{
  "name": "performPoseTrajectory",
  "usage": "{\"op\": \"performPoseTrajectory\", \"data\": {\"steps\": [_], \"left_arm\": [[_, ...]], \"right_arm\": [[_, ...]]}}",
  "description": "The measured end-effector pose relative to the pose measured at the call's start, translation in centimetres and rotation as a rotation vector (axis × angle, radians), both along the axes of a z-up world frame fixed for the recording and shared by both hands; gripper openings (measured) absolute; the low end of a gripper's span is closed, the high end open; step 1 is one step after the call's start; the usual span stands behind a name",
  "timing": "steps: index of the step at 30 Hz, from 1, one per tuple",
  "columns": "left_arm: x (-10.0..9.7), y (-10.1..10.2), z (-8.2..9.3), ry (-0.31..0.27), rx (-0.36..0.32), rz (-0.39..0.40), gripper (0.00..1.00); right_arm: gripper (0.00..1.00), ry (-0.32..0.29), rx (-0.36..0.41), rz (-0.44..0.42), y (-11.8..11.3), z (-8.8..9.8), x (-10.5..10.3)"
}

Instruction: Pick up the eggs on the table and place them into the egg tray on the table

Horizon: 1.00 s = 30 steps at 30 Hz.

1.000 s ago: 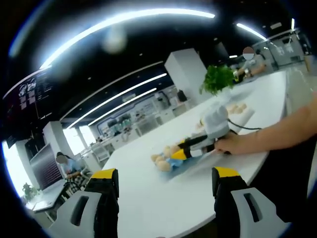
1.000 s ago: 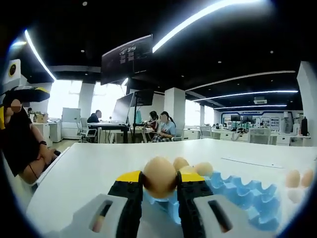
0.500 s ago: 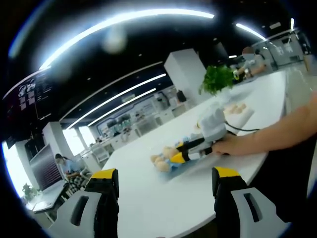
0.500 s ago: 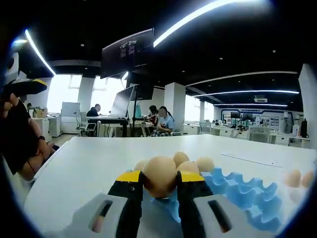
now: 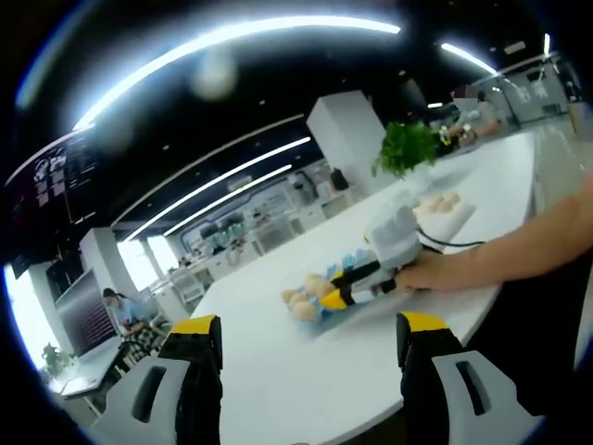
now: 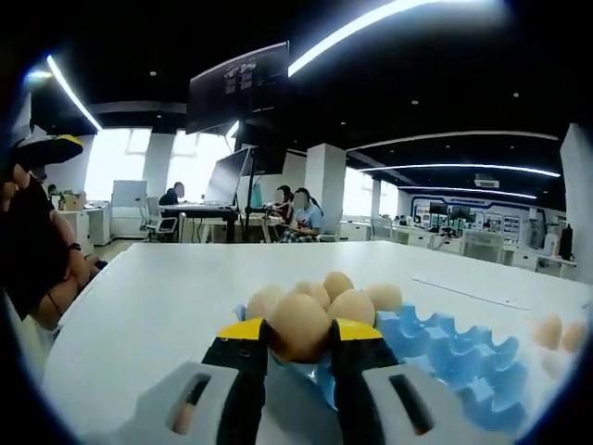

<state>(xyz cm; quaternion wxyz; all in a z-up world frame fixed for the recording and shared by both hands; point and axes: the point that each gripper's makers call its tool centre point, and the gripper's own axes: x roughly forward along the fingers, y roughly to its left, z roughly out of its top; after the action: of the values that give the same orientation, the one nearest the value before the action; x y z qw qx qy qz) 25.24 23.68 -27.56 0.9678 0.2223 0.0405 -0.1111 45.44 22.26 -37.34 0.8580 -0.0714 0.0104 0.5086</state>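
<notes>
Now right gripper clasping egg, blue egg tray, screen writing unreadable.

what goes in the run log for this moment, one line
right gripper: shut on egg | over egg tray | left gripper: open, idle

Your left tongs and right tongs share grey slotted jaws with black pads, yellow-capped tips.

Left gripper jaws spread wide; right gripper jaws clamped together.
</notes>
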Motion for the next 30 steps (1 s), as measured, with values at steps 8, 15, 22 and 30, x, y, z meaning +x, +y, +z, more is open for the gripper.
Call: {"op": "performPoseTrajectory", "data": {"steps": [8, 15, 22, 30], "left_arm": [[0.0, 0.1, 0.0, 0.001, 0.0, 0.0, 0.78], [0.0, 0.1, -0.1, 0.004, 0.001, -0.003, 0.78], [0.0, 0.2, -0.1, 0.006, 0.0, -0.002, 0.78], [0.1, -0.1, -0.3, 0.01, 0.003, -0.008, 0.78]], "right_arm": [[0.29, -0.001, 0.001, -0.005, 0.1, 0.0, 0.4], [0.28, 0.001, 0.003, -0.008, -0.1, 0.0, 0.1], [0.28, 0.004, 0.004, -0.034, -0.8, 0.0, -0.1], [0.27, 0.009, 0.001, -0.042, -1.0, -0.1, 0.0]]}}
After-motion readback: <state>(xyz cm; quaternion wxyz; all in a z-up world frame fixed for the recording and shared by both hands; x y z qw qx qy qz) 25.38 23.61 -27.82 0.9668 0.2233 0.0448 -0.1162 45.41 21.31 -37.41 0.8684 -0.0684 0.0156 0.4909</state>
